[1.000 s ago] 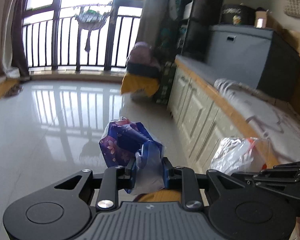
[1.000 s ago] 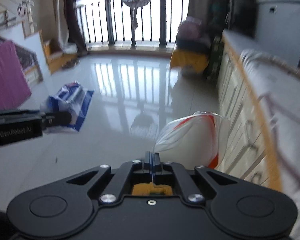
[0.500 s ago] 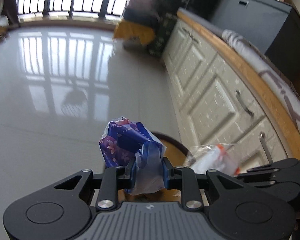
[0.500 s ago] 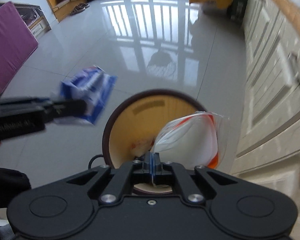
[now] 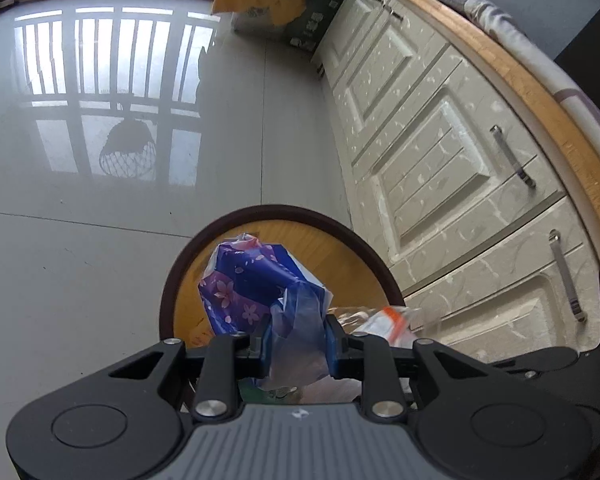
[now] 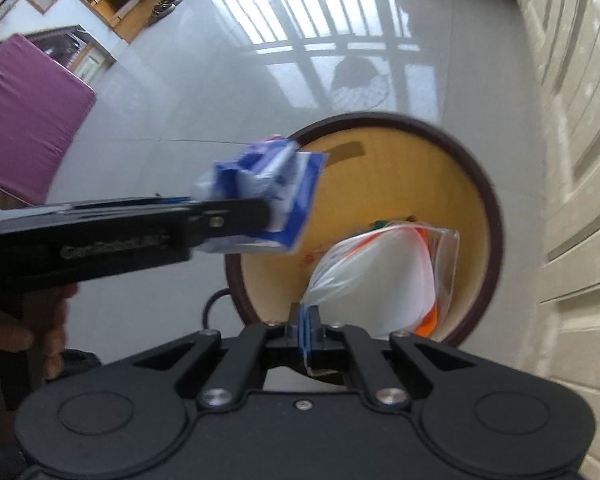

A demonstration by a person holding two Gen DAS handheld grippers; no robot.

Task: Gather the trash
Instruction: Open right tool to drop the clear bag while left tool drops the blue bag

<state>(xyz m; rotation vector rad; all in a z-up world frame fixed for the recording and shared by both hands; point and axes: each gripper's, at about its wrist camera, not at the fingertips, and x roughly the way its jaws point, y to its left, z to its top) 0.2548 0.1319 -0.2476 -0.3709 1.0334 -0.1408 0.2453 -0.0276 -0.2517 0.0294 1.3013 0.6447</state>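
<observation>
Here, nearest the right wrist lens, the right gripper [image 6: 305,326] has its jaws pressed together on a corner of a clear plastic bag with orange trim [image 6: 384,276]; the bag balloons out ahead of the fingertips and hangs over the near right part of a round bin [image 6: 488,216], a tub with a dark brown rim and a yellow-wood inside; a little scrap of green and red shows inside the bin just beyond the bag, too small to name. To the left of the bag, the left gripper [image 6: 260,216] reaches in from the side, level with the bin's left rim, and pinches a crumpled blue and white wrapper [image 6: 284,196], which hangs partly over the bin's left edge and partly over the floor; the hand [image 6: 40,320] that carries it shows at the bottom left, blurred. In the left wrist view the left gripper [image 5: 296,346] is closed on a fold of that same wrapper [image 5: 256,284], blue and purple with pink flower prints, bunched up above the bin [image 5: 172,280]; the clear bag [image 5: 384,320] sits just right of it, also above the bin's mouth. Beyond the bin lies a glossy pale tiled floor [image 5: 100,208] that mirrors a barred window; to the right of the bin runs a row of cream cabinet doors [image 5: 432,168] with metal handles under a wooden top; left of the bin, well apart, a purple cushion [image 6: 28,108] stands by the wall.
</observation>
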